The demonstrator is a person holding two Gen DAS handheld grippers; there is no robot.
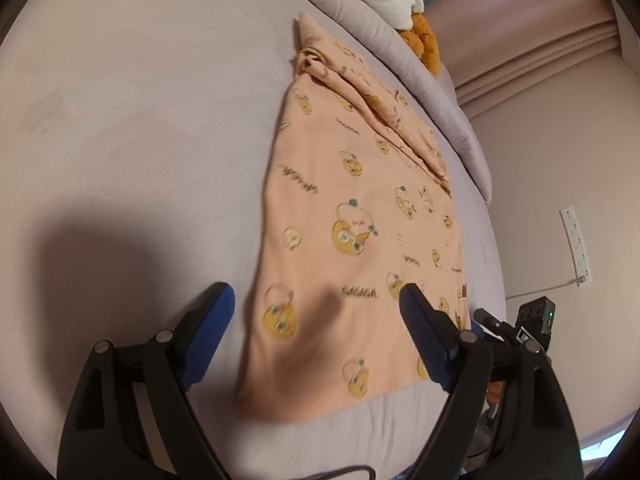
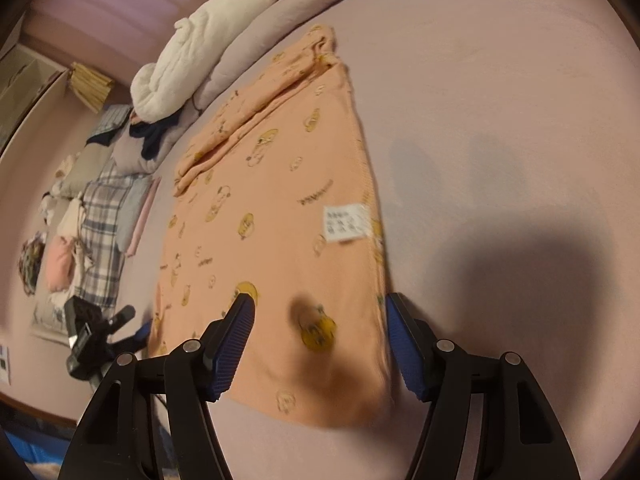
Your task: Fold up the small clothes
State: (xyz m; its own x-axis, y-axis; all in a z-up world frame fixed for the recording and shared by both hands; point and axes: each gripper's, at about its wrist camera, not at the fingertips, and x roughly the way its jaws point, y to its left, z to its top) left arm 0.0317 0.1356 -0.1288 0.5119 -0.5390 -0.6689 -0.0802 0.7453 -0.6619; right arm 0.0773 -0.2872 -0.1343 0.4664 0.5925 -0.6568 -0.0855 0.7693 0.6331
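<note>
A small peach garment [image 1: 352,208] printed with yellow cartoon figures lies flat on the lilac bed sheet [image 1: 140,120], one side folded over in a bunched strip along its far edge. My left gripper [image 1: 316,296] hovers open over the garment's near left corner, with nothing between its blue pads. In the right wrist view the same garment [image 2: 288,208] shows a white care label [image 2: 346,224] near its right edge. My right gripper [image 2: 319,306] stands open above the near right corner; cloth lies below the gap and the pads are clear of it.
A rolled lilac duvet [image 1: 440,92] runs along the garment's far side, with a white fluffy blanket [image 2: 192,60] and an orange plush toy [image 1: 424,40] on it. Plaid and pink clothes [image 2: 100,232] lie piled at the left. A wall socket strip [image 1: 576,244] sits beyond the bed edge.
</note>
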